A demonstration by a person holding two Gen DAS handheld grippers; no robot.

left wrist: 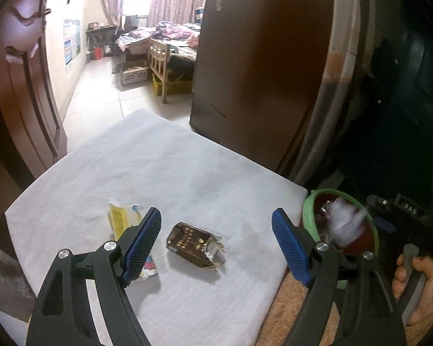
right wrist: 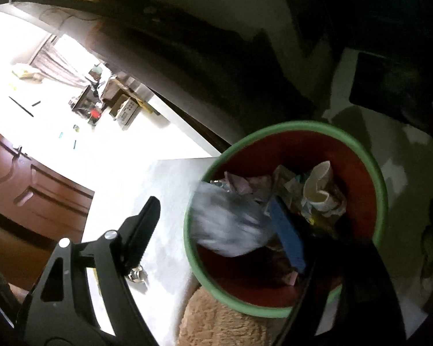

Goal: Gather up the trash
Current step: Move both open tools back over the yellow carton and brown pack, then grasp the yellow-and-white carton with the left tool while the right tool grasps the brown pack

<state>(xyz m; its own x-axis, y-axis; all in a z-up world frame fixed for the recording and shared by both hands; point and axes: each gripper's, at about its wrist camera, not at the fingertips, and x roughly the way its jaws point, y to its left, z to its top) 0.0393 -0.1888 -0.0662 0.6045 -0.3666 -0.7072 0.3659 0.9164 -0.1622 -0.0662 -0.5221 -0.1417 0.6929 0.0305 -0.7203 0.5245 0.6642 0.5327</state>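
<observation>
You have two black two-finger grippers with blue ribbed pads: left gripper, right gripper. One round bin, green rim, red inside. One white cloth mat. On mat you count three wrappers: one dark brown foil packet, one yellow-and-white paper packet, one small colourful scrap. Pieces inside bin too jumbled for you to count.
</observation>
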